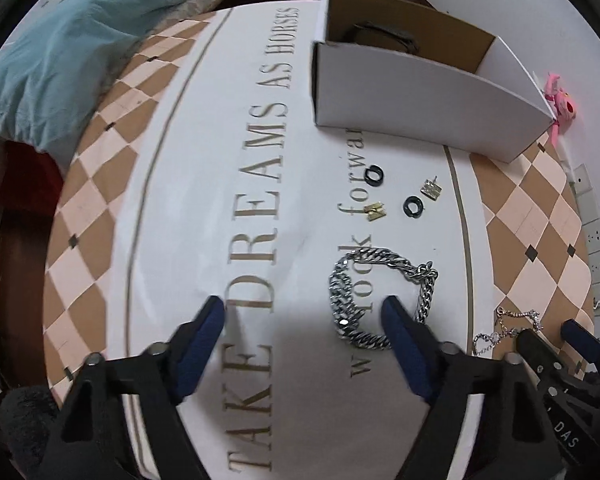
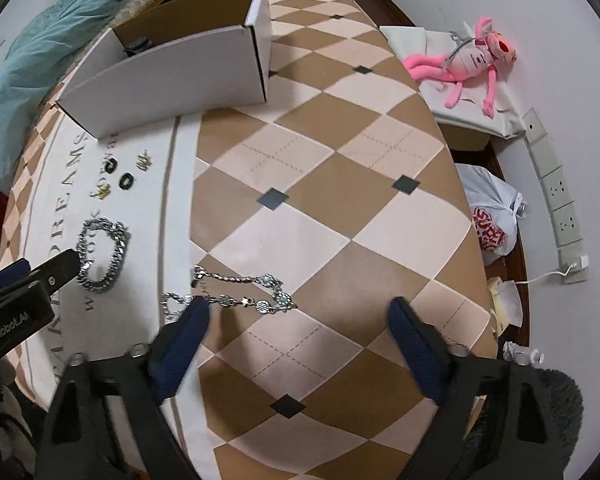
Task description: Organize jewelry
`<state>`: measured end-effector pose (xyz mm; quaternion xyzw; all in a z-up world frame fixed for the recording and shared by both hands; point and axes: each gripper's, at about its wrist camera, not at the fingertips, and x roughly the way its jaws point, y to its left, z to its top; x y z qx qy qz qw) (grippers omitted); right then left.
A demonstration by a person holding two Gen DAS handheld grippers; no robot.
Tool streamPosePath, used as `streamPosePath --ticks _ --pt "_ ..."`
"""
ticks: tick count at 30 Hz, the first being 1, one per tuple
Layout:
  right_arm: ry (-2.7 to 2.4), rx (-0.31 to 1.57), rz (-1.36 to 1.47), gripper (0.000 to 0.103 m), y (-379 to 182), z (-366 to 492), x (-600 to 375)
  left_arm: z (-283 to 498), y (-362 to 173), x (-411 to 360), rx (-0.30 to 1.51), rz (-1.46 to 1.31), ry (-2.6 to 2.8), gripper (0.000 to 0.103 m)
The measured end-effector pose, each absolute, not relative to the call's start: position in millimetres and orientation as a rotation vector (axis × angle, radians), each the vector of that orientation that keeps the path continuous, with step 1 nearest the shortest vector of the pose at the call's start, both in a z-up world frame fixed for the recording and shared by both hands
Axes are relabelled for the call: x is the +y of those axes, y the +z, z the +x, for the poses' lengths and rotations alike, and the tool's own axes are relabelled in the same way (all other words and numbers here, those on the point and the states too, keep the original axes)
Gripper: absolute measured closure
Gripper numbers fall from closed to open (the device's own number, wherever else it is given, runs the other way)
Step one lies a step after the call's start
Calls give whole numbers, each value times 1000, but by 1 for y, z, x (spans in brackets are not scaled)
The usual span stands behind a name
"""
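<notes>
We hold the left gripper (image 1: 304,312) open beside the chain bracelet (image 1: 380,292) and the right gripper (image 2: 300,316) open beside the charm bracelet (image 2: 236,292), both empty.

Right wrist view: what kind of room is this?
Probably a bedroom at home. A teal quilt is bunched on what looks like a bed at the far edge, a pink plush toy lies beside the wall, and a shopping bag sits on the floor under wall sockets.
</notes>
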<state>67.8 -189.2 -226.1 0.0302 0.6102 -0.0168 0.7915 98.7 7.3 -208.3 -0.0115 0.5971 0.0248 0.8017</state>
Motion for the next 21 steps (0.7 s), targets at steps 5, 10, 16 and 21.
streamPosePath --ticks 5,10,16,21 --pt "-49 1268 29 59 -225 62 -186 97 -207 -5 1230 1 -10 83" --pt "-44 1251 14 103 -222 63 -183 96 -203 -11 1215 -8 -46 97" --pt "12 1217 131 103 -211 57 -197 94 -181 -9 1174 -37 -101 103" --pt "64 1164 190 103 -184 56 -204 93 -154 -8 1129 -64 -136 103"
